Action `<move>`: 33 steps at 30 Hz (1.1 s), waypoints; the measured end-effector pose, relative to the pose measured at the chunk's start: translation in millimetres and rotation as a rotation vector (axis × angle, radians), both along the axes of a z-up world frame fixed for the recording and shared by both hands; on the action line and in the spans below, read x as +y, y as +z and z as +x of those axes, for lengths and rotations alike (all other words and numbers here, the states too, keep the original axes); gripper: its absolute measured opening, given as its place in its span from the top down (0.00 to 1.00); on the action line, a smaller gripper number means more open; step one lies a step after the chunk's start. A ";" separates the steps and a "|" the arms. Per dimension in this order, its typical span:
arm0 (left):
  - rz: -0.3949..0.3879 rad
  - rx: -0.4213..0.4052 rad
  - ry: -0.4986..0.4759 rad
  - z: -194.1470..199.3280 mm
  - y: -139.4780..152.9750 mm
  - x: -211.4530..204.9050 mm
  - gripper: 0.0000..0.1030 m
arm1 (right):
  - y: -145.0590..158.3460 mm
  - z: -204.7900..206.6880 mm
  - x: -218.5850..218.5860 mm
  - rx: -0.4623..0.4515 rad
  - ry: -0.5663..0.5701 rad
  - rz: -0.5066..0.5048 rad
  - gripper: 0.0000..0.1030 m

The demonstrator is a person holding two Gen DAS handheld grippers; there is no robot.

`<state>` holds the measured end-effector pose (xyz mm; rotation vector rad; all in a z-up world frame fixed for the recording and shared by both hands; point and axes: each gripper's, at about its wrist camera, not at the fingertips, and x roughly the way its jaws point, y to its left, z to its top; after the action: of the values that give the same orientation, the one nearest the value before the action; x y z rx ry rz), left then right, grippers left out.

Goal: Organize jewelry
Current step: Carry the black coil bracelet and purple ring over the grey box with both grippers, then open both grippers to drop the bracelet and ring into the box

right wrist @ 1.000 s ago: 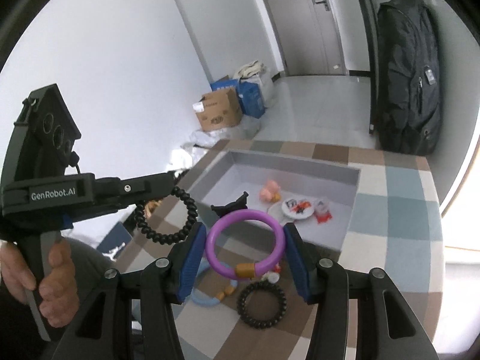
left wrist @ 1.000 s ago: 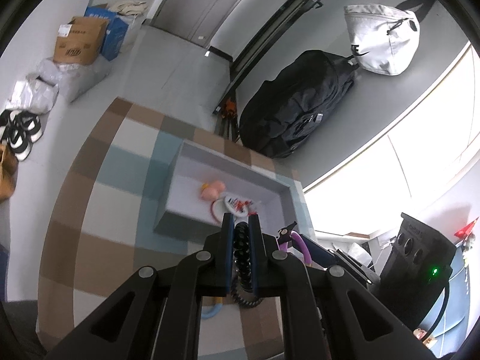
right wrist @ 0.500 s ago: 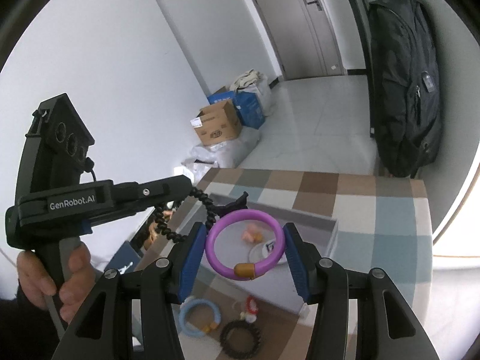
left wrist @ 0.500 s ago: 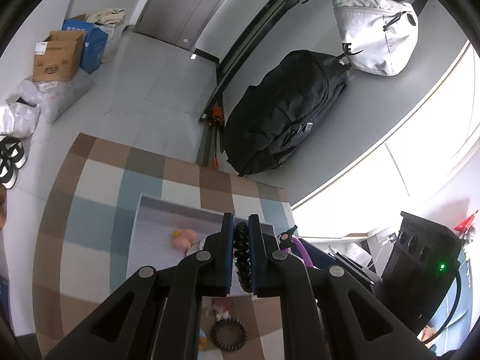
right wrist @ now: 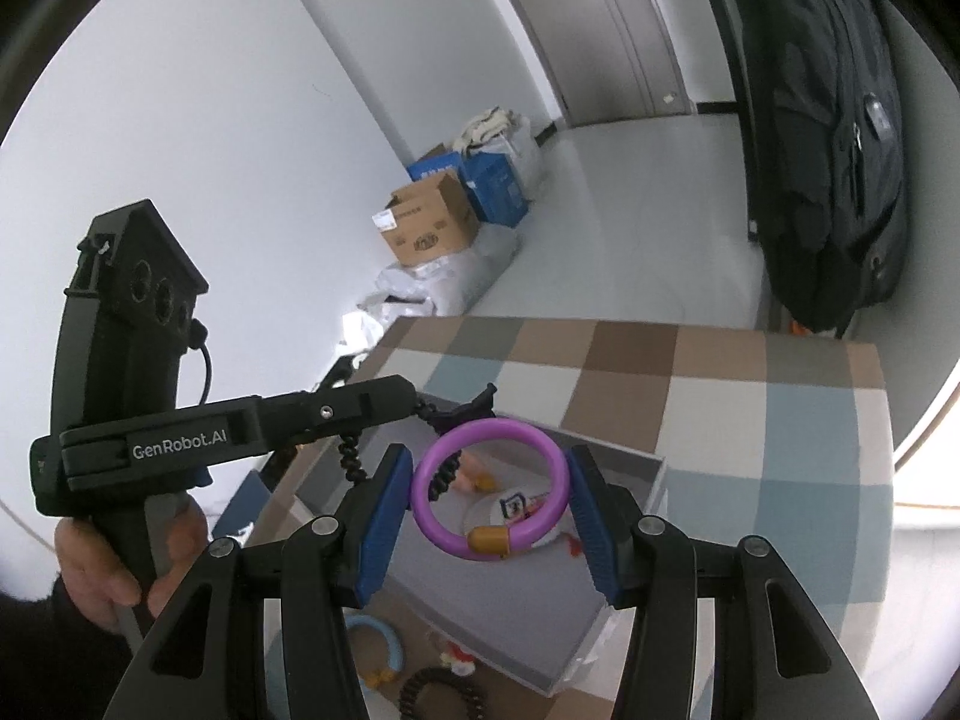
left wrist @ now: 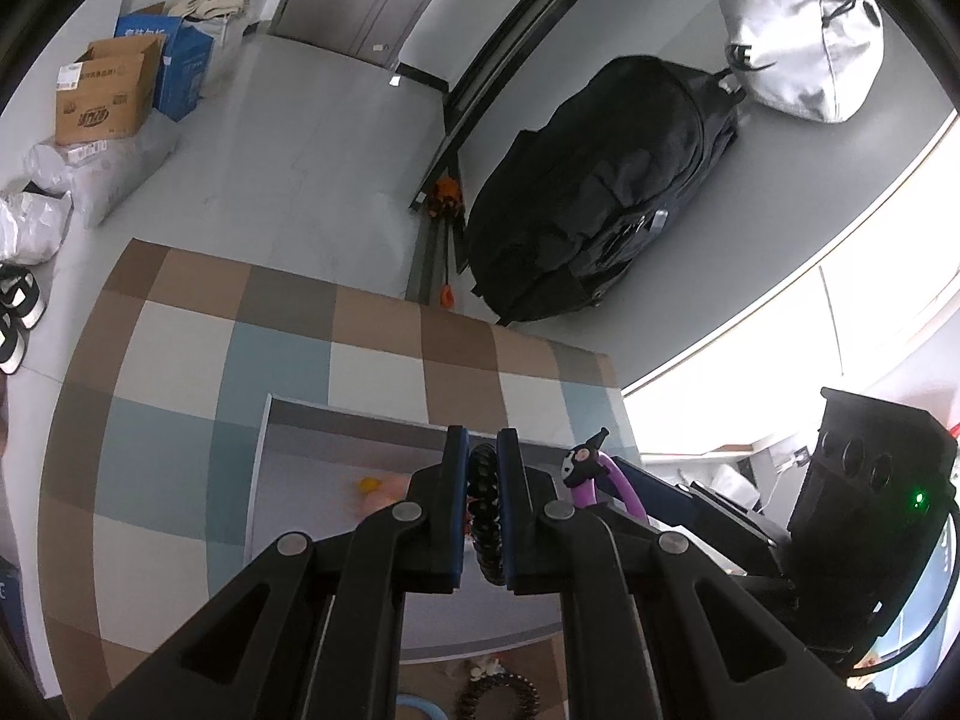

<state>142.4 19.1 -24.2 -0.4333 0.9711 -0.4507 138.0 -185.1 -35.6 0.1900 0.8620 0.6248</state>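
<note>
Above checkered table (right wrist: 750, 414), right tongs (right wrist: 492, 498) pinch purple bangle (right wrist: 491, 495) flat; left tongs (left wrist: 482, 468) clamp black coil bracelet (left wrist: 483, 510) edge-on.

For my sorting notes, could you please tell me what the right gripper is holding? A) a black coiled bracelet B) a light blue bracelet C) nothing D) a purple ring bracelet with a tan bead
D: in the right wrist view, the right gripper is shut on the purple ring bracelet, above the grey tray.

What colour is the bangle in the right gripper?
Purple bangle, with a tan-orange bead on its lower edge; clearest in the right wrist view.
</note>
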 end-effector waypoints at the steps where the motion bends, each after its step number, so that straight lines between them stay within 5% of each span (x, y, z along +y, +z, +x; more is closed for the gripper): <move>1: -0.002 0.000 -0.006 -0.7 -0.4 -0.9 0.95 | -0.1 0.0 -0.5 0.001 0.001 -0.002 0.50; 16: -0.003 0.039 -0.026 8.9 -11.0 -6.6 0.95 | -9.5 2.8 0.4 0.045 0.015 -0.003 0.50; 21: -0.058 0.061 -0.026 13.9 -13.2 -3.5 0.93 | -10.9 5.8 0.7 0.049 0.015 -0.008 0.48; 24: -0.093 0.099 -0.018 17.8 -15.5 0.0 0.79 | -7.3 4.6 -1.9 0.033 0.011 -0.004 0.32; 28: -0.142 0.080 -0.001 13.4 -11.4 6.3 0.48 | 2.6 -0.6 -8.5 -0.015 0.001 0.011 0.17; 33: -0.129 0.055 0.000 10.2 -5.3 6.4 0.44 | 7.6 -2.3 -14.1 -0.034 -0.020 0.018 0.07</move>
<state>152.6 25.5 -29.6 -0.5640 0.9983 -0.5053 135.7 -199.2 -28.0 0.2030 0.8208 0.6155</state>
